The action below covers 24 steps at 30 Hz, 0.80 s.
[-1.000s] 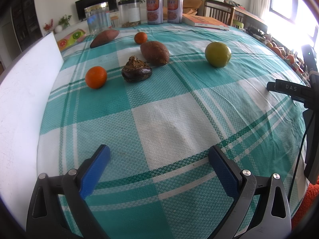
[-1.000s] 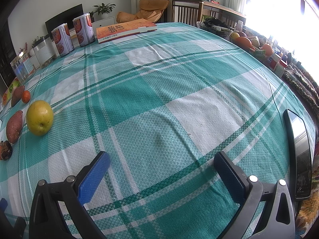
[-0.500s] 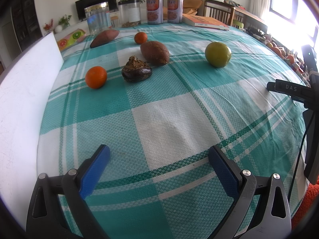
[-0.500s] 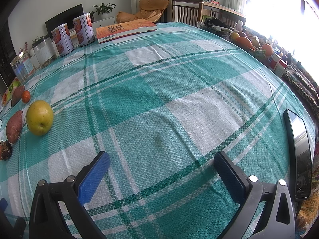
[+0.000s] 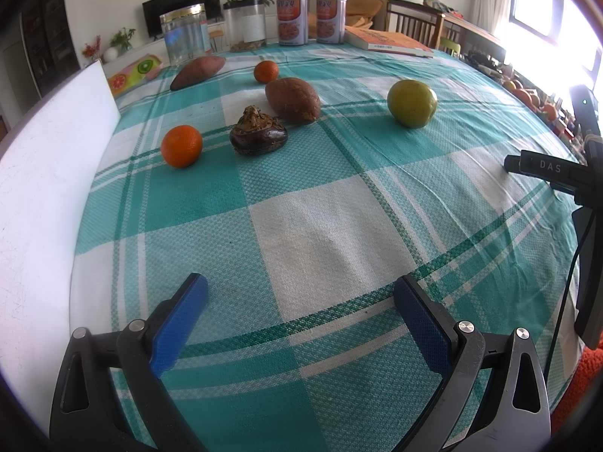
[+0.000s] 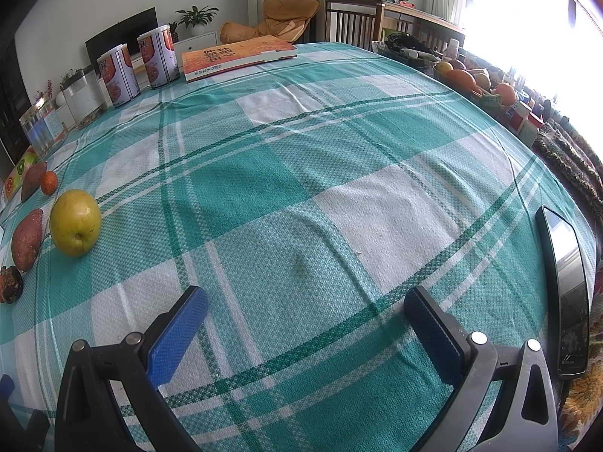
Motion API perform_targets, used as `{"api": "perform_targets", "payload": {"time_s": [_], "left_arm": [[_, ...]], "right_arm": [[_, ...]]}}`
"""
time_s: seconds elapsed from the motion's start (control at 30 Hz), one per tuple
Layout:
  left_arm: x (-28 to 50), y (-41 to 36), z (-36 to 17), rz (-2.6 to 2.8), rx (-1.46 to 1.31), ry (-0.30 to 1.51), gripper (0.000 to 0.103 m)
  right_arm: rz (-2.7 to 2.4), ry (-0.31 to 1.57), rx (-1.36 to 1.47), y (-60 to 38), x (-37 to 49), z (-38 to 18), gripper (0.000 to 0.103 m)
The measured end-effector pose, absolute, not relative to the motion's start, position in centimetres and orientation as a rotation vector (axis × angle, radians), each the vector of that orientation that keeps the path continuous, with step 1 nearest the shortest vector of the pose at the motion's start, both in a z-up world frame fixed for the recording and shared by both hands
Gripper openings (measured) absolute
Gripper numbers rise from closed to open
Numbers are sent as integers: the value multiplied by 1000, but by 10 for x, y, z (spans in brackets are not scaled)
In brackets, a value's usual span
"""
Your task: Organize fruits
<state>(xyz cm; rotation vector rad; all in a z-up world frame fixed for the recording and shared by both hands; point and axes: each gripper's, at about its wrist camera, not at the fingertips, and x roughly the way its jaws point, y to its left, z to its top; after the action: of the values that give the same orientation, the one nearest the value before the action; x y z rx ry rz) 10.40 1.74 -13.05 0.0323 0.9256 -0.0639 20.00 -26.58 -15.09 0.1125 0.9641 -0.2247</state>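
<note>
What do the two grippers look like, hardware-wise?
Both match: the left gripper and right gripper have black triangular-cutout linkages with silver pivot pins and blue textured pads. In the left view a black bar marked DAS and a thin cable show. No hands or sleeves visible.

This is a home, a lived-in dining and living room. A large table under a green-and-white checked tablecloth [image 5: 320, 226] fills the middle of both views, with 2 food tins [image 5: 292, 19], a clear jar [image 5: 184, 34] and an orange book [image 6: 237, 56] along its far edge. Behind it, at the top of the right wrist view, stand a dark television [image 6: 120, 39] on a low white cabinet, a potted plant [image 6: 196, 17], an orange cushioned seat [image 6: 282, 15], wooden chairs [image 6: 350, 20] and curtained windows bright at the upper right.
</note>
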Motion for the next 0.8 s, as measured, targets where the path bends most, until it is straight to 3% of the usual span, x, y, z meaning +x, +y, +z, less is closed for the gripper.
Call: {"api": "perform_targets", "payload": {"time_s": [0.17,0.37,0.63,0.73,0.8], "left_arm": [[104,22,-129,-90,9,930,100],[94,58,-115,-142,-203,934,99],[144,79,-101,73,-282,916,98],[154,108,-96,209,-379,854,88],[165,126,-101,242,-456,850,75]], "right_arm": [[-225,964,112,-266,200,-151,103],[-225,964,112,-266,200,-151,103],[-226,964,112,-266,200,-151,103],[-226,964,112,-266,200,-151,103],[-226,964,112,-266,200,-151,103]]}}
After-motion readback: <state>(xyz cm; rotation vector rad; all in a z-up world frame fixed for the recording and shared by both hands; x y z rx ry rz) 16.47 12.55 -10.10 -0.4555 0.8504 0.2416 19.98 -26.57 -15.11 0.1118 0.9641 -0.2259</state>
